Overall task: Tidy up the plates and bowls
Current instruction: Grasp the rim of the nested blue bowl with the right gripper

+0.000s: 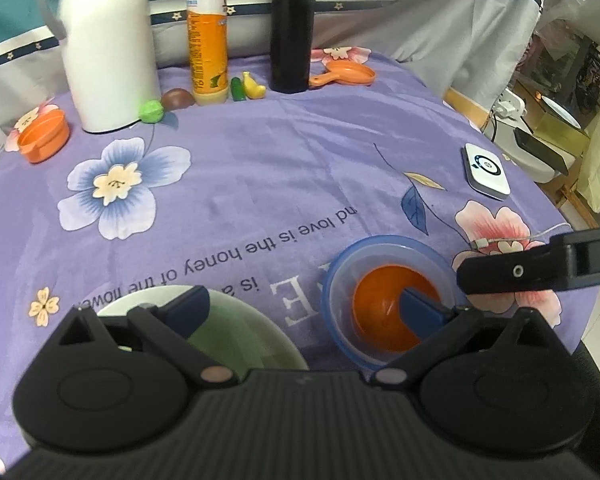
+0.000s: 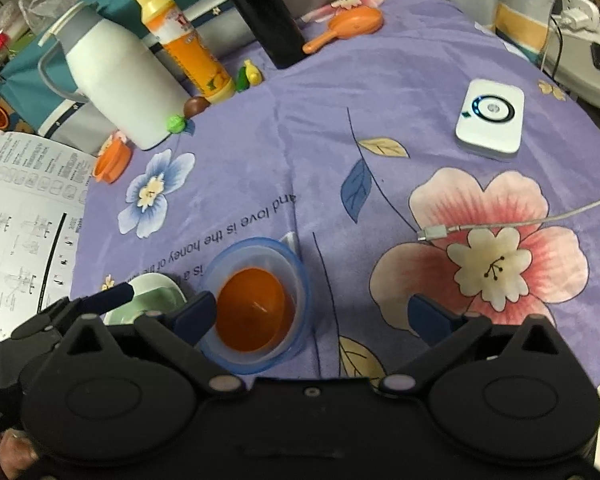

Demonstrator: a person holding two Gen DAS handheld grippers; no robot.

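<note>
Bowls sat low in both frames: an orange bowl (image 1: 392, 308) nested inside a clear blue-rimmed bowl (image 1: 342, 280) at lower right of the left wrist view, and a pale green bowl (image 1: 244, 328) at lower left, partly hidden by the gripper body. All rested on the counter (image 1: 280, 168) under a purple flowered cloth.

The left hand-held gripper (image 1: 304, 308) had its fingers wide apart and gripped nothing; one blue pad (image 1: 420, 312) hung over the orange bowl, the other over the green bowl. The right hand-held gripper (image 2: 316, 312) was likewise spread apart and empty, its left pad (image 2: 196, 316) just beside the blue rim, its right pad over bare cloth.

Judging by this layout, the step in hand was stacking the nested pair with the green bowl. Doing it well probably meant choosing one wall to pinch, setting one pad inside and one outside the rim, and closing firmly, since clear plastic may flex or slip. Lifting straight should keep the orange bowl seated, and the two grippers, close together, needed room.
</note>
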